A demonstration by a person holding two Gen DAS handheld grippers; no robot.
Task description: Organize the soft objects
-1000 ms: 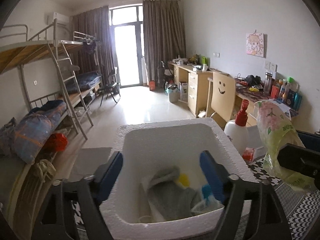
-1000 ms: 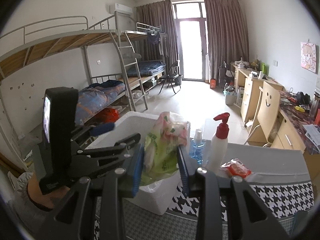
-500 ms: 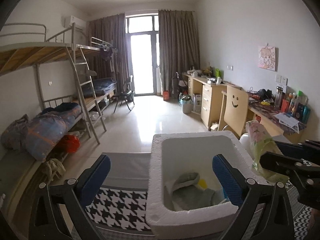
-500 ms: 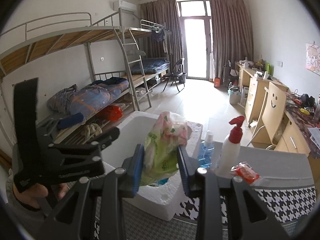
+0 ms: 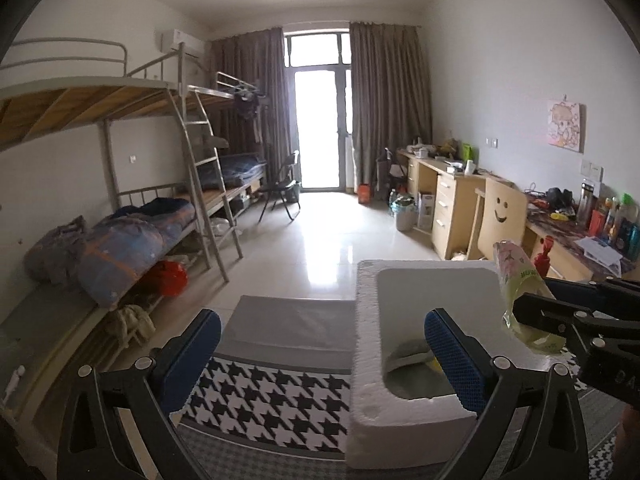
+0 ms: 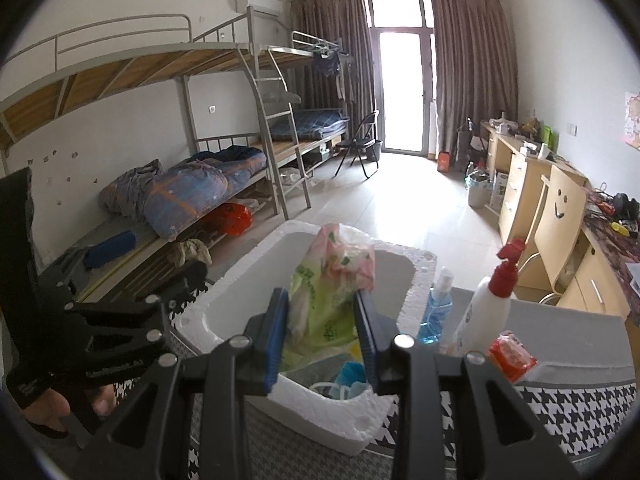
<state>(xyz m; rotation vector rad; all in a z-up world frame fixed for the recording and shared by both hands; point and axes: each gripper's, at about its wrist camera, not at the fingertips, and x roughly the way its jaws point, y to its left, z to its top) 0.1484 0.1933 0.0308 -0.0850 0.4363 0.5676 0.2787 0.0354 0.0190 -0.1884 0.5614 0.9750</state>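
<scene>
While the right tool (image 6: 322, 334) pinches a crinkled green-and-pink plastic pack (image 6: 328, 300) between its blue pads, holding it over the open white foam box (image 6: 404, 308), the left tool (image 5: 320, 360) stands wide apart with nothing between its jaws, having just been opening; its right pad sits over the box's near-left rim. The box lies at the left of the houndstooth-covered desk (image 5: 260, 396), with a blue spray bottle (image 6: 436, 312) and a red-capped white pump bottle (image 6: 486, 308) just beside its right wall and bare cloth on its left. Green print on the pack is too blurred to read.
</scene>
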